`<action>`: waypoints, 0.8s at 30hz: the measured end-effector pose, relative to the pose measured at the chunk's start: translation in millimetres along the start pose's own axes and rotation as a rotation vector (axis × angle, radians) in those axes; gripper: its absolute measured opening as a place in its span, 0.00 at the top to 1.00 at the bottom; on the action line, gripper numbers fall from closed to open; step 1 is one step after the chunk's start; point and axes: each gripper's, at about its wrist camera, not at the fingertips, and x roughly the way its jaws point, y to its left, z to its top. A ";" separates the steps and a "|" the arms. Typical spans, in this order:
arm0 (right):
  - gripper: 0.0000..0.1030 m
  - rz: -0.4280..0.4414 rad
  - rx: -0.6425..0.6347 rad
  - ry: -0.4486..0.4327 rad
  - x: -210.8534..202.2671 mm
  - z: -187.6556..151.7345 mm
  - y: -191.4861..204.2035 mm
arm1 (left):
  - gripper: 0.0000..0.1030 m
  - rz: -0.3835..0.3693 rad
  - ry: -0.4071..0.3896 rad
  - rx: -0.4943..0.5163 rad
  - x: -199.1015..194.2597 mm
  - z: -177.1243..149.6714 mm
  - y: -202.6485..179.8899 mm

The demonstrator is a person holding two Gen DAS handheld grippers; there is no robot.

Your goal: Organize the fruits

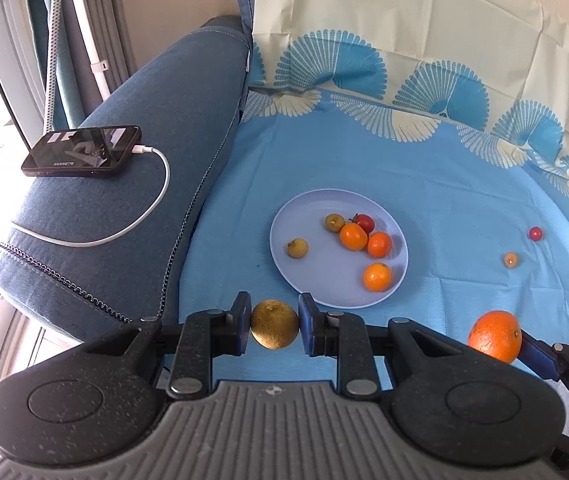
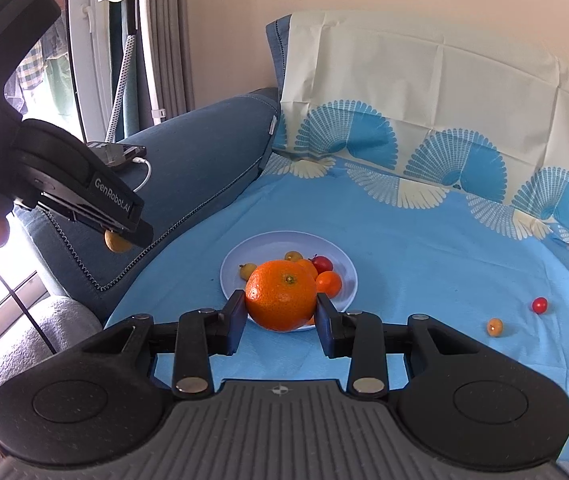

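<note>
My left gripper [image 1: 274, 324] is shut on a round yellow-brown fruit [image 1: 274, 325], held above the blue cloth just short of the pale blue plate [image 1: 284, 256]. My right gripper [image 2: 280, 306] is shut on a large orange [image 2: 280, 295], which also shows at the lower right of the left wrist view as the orange [image 1: 494, 335]. The plate [image 2: 344, 268] holds several small fruits: oranges, yellow-brown ones and a red one. The orange hides part of the plate. In the right wrist view the left gripper [image 2: 118, 240] hangs at the left, held by a hand.
A small red fruit [image 1: 535, 233] and a small orange-yellow fruit [image 1: 510, 259] lie loose on the blue cloth [image 1: 444, 184] right of the plate. A blue sofa arm [image 1: 124, 208] on the left carries a phone [image 1: 82, 151] on a white cable.
</note>
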 end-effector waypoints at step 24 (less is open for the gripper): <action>0.63 -0.001 0.011 0.014 1.8 -3.9 -2.7 | 0.73 -0.006 0.004 0.000 7.2 3.6 -2.3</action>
